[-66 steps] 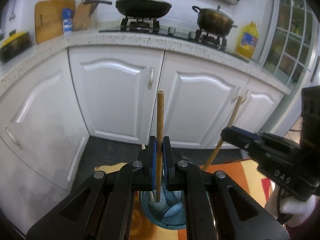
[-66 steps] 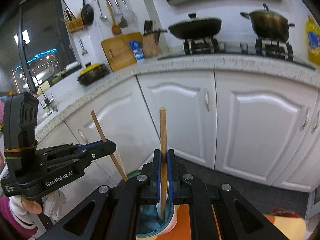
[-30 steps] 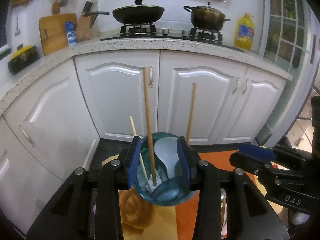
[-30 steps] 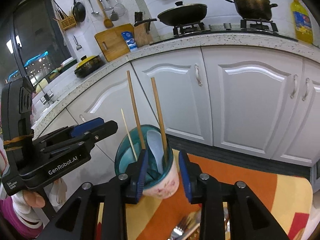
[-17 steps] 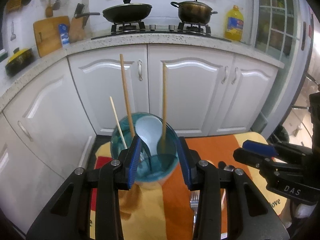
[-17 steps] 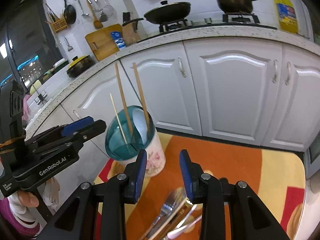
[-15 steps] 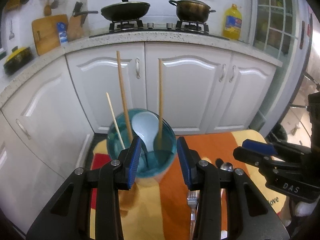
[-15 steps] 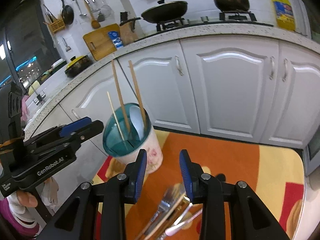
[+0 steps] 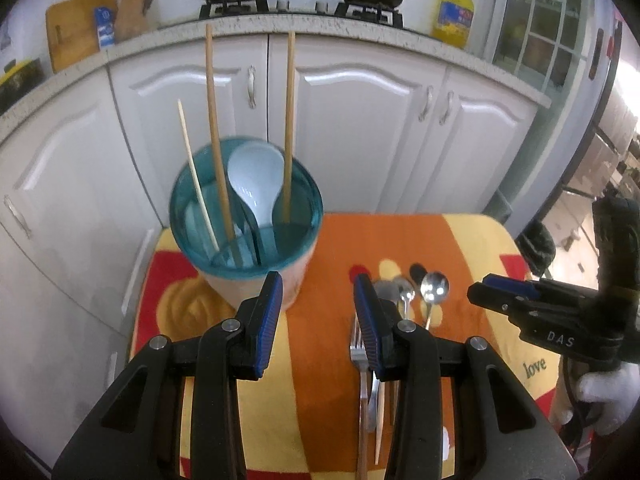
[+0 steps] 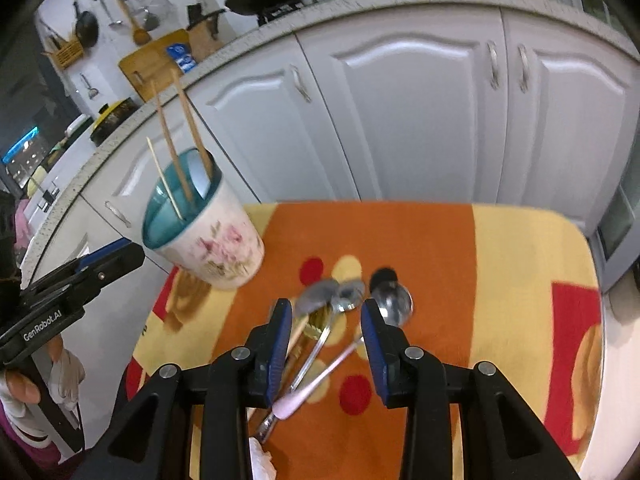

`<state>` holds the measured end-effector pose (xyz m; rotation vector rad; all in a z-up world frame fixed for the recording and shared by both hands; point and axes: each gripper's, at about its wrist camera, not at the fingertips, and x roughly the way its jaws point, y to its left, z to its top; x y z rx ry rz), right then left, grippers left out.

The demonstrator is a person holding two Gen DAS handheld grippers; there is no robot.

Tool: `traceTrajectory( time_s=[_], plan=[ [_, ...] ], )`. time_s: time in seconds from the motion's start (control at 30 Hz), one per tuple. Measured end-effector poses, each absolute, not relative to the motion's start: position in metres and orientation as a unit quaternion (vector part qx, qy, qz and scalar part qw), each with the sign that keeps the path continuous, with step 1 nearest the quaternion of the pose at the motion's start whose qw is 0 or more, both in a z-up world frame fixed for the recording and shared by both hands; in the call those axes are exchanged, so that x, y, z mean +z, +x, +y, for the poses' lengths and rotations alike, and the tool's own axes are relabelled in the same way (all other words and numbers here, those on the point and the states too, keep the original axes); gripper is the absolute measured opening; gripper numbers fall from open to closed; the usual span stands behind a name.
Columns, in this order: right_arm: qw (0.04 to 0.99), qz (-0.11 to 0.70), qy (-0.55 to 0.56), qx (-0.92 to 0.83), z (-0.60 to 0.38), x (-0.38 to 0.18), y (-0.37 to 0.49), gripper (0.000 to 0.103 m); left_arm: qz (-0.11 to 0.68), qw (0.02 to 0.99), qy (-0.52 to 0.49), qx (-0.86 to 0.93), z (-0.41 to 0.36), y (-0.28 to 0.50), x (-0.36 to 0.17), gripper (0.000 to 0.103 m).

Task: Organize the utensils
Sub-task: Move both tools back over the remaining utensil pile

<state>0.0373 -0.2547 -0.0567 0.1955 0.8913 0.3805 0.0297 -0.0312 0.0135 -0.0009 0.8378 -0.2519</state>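
Two brown chopsticks (image 9: pixel 212 128) now standing in the holder (image 9: pixel 246 236) beside a thin pale stick (image 9: pixel 196 172) and a white spoon (image 9: pixel 254 184), where a couple of seconds ago each was clamped upright in a gripper over the rim. Released, then; that pair counts as done. Left gripper (image 9: pixel 318 308) now clear of the holder, jaws apart and empty, hanging over the cloth (image 9: pixel 320 400) between holder and loose cutlery. Right gripper (image 10: pixel 326 320) likewise empty, jaws apart, tipped down over the pile: fork (image 9: pixel 358 352), steel spoons (image 10: pixel 394 306), a pink-handled spoon (image 10: pixel 316 384), all flat on the cloth to the right of the holder and well apart from it. Nothing between the pads yet. Probably the next pick: one piece from that pile, then back to the holder. Several pieces overlapping, so a risk of dragging a neighbour.
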Motion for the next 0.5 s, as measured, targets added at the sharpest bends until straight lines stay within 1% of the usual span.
traceTrajectory(
  time_s=[0.5],
  plan=[
    [0.870,0.452,0.094,0.174,-0.252,-0.081,0.030,0.035,0.447,0.886,-0.002,-0.120,-0.043,0.027,-0.027,0.036]
  ],
)
